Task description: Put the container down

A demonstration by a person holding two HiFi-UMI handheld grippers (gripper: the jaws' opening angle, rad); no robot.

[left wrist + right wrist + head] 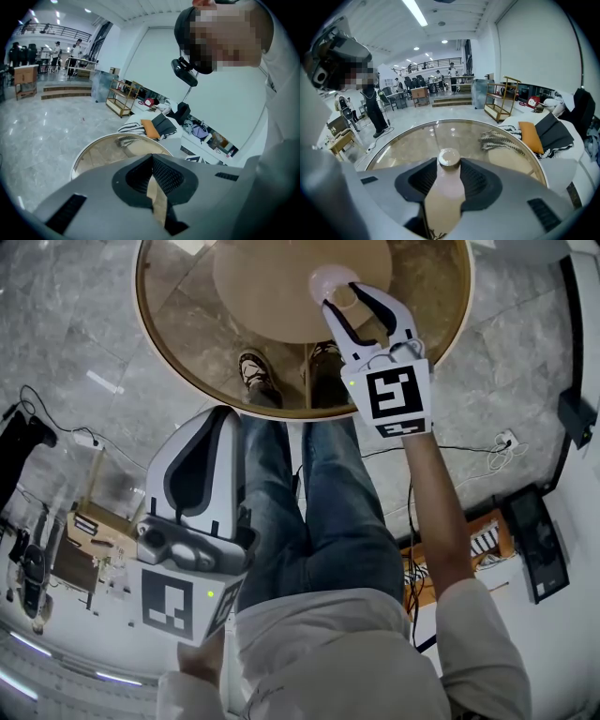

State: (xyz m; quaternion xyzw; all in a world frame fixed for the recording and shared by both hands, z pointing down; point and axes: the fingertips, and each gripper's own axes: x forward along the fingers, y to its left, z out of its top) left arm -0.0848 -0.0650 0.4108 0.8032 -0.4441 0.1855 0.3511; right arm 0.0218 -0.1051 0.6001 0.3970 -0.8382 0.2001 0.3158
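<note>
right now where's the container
Head view, upper middle: the container sits between the right tool's jaws, over the round glass table.

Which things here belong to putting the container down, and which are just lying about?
Belong to the job:
container
right gripper, the container between its jaws
round glass table

Lying about:
striped throw
orange cushion
gold shelf rack

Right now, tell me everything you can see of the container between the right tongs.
The container is a pale cream-pink bottle, smooth, with a narrower neck and a round, lighter cap. It looks upright on the round glass table. The tongs of the right gripper flank its neck, spread wide; the head view shows a gap on one side.
</note>
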